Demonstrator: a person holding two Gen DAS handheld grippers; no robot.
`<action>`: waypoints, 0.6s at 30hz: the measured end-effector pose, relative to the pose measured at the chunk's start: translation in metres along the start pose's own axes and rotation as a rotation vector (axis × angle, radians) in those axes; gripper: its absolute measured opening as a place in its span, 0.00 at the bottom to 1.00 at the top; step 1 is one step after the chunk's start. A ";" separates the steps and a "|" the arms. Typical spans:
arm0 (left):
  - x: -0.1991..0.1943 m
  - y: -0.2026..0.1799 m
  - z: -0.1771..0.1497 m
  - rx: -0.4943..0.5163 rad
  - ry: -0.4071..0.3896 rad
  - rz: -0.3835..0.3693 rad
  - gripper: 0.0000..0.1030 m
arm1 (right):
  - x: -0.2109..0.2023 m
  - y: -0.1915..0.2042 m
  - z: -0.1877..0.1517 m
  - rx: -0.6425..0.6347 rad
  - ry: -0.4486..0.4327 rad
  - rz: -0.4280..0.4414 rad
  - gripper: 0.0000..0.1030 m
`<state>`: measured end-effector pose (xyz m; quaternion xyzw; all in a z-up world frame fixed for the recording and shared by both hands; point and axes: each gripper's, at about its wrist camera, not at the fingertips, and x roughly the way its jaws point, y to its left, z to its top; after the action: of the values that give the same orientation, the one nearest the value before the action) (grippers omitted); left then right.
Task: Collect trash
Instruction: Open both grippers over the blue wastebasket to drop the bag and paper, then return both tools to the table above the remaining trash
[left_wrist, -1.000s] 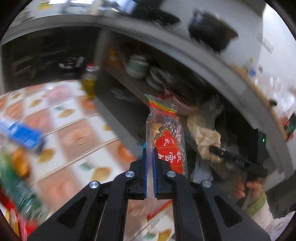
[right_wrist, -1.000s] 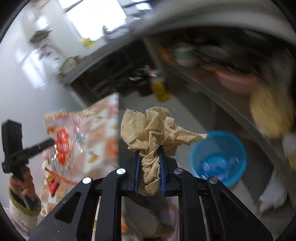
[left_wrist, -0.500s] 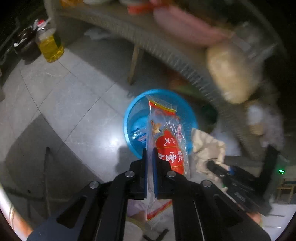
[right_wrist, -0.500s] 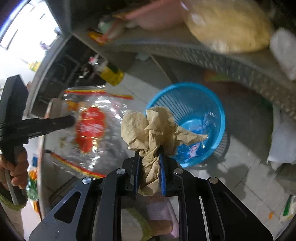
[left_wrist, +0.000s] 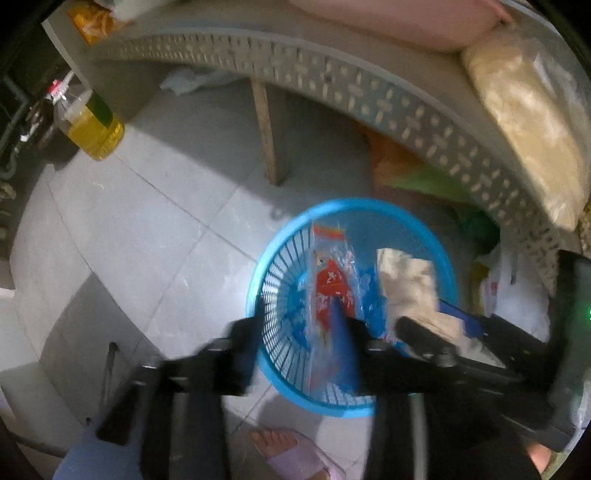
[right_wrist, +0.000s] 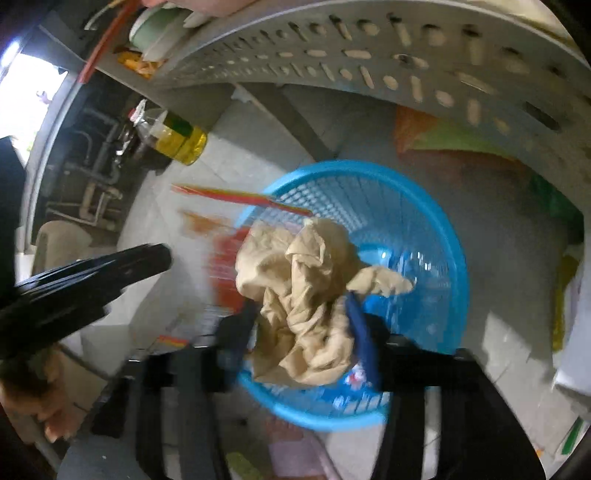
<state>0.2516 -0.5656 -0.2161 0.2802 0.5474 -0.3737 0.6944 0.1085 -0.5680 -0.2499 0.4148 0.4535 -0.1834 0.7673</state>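
Both tools opening over the blue basket (left_wrist: 258, 280) — wrapper (left_wrist: 332, 284), paper (right_wrist: 299, 291) between.

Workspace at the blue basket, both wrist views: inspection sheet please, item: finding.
Surface: grey tiled floor, bare around the basket.
Job's things: blue basket on the floor; red snack wrapper and crumpled brown paper over its mouth.
Clutter: oil bottle on the floor; bags beside the basket under the shelf.
Grippers: left tool opening, wrapper between its fingers; right tool opening, paper between its fingers.
Cables: nothing seen.
Surroundings: perforated grey shelf above, a sack on it; a sandalled foot near the basket.
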 end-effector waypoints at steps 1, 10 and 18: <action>-0.008 0.000 0.000 0.002 -0.031 -0.008 0.43 | 0.003 0.001 0.002 -0.008 0.005 0.002 0.56; -0.075 0.012 -0.014 0.017 -0.139 -0.044 0.51 | -0.001 -0.002 0.001 -0.028 -0.038 -0.040 0.58; -0.189 0.038 -0.066 0.023 -0.259 -0.127 0.61 | -0.037 0.018 -0.025 -0.076 -0.097 -0.046 0.58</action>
<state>0.2239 -0.4508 -0.0494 0.2022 0.4653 -0.4562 0.7311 0.0873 -0.5410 -0.2158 0.3655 0.4319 -0.2036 0.7990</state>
